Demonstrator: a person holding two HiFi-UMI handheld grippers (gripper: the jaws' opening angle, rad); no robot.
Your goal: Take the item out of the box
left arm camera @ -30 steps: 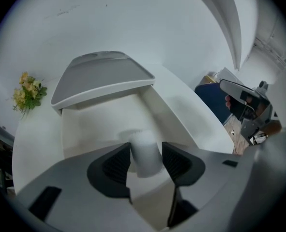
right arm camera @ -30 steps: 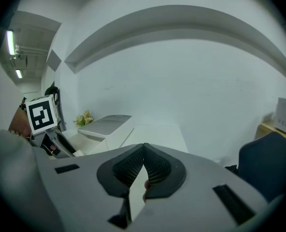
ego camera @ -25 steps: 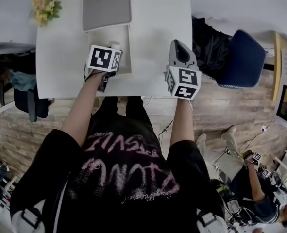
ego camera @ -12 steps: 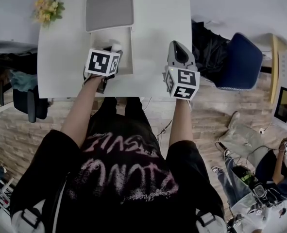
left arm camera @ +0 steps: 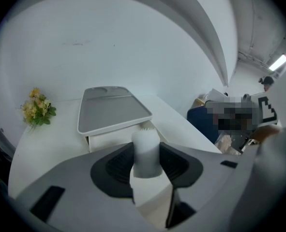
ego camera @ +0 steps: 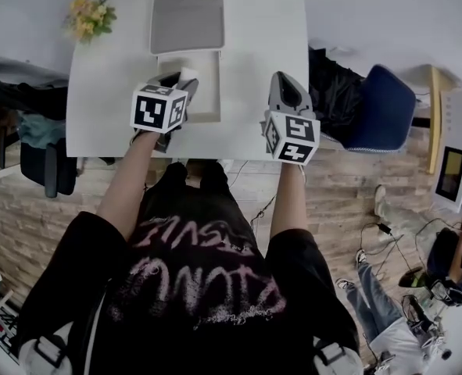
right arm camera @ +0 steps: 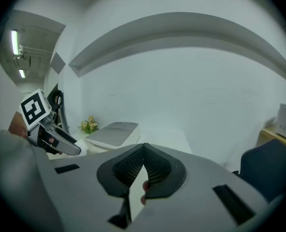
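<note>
The left hand-held gripper (left arm camera: pixel 146 154) has lifted off the box (ego camera: pixel 209 109), grasping the white item (left arm camera: pixel 146 140); only setting it down remains. The right hand-held gripper (right arm camera: pixel 143 167) is clenched, empty.

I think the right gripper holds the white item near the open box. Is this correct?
No: the left gripper holds the white item near the open box, as the left gripper view shows. The right gripper is shut and empty.

Black T-shirt (ego camera: pixel 199 280), pale pink lettering (ego camera: pixel 203 268), grey left gripper (left arm camera: pixel 146 151) and right gripper (right arm camera: pixel 143 153), black-and-white marker cubes (ego camera: pixel 159 108)
</note>
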